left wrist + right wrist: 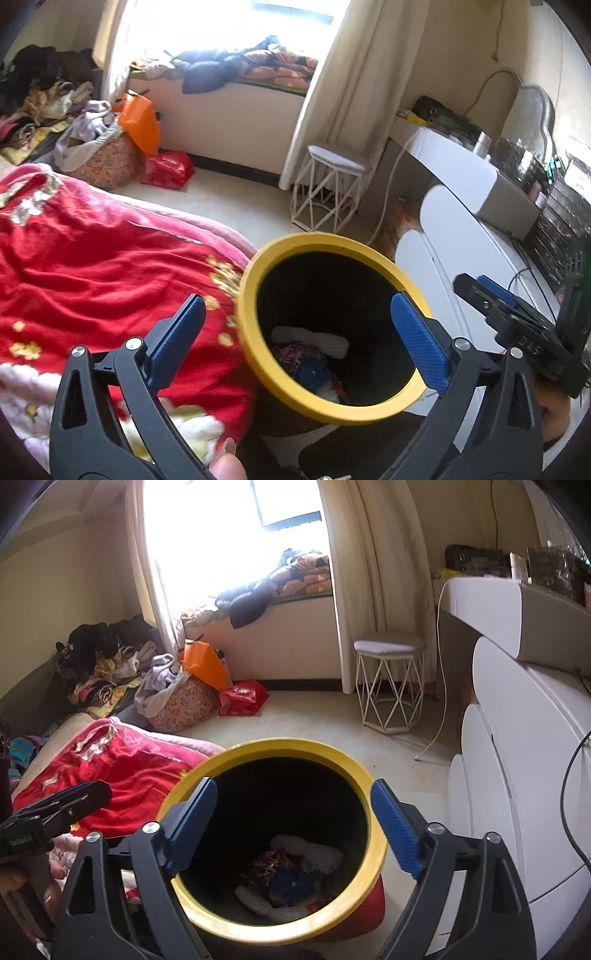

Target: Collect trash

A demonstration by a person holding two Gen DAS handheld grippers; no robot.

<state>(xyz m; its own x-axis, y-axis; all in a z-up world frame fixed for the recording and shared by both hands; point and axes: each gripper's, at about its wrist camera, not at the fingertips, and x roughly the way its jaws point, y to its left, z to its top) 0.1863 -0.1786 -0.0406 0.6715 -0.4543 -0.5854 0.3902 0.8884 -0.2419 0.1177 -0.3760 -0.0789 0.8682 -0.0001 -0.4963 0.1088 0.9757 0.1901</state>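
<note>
A trash bin with a yellow rim (255, 280) (354, 768) and dark inside stands on the floor beside the bed. White tissue, a blue scrap and coloured wrappers (314, 354) (295, 871) lie at its bottom. My left gripper (297, 332) is open and empty above the bin's mouth. My right gripper (295, 823) is open and empty, straddling the bin's mouth. The right gripper also shows at the right of the left wrist view (517, 317), and the left gripper shows at the left of the right wrist view (55, 816).
A bed with a red blanket (92, 266) (122, 760) lies left of the bin. White drawers (461, 251) (517, 746) stand right of it. A wire stool (332, 184) (389, 686), an orange bag (205, 664), a red bag (242, 698) and piled clothes (99, 657) lie farther back.
</note>
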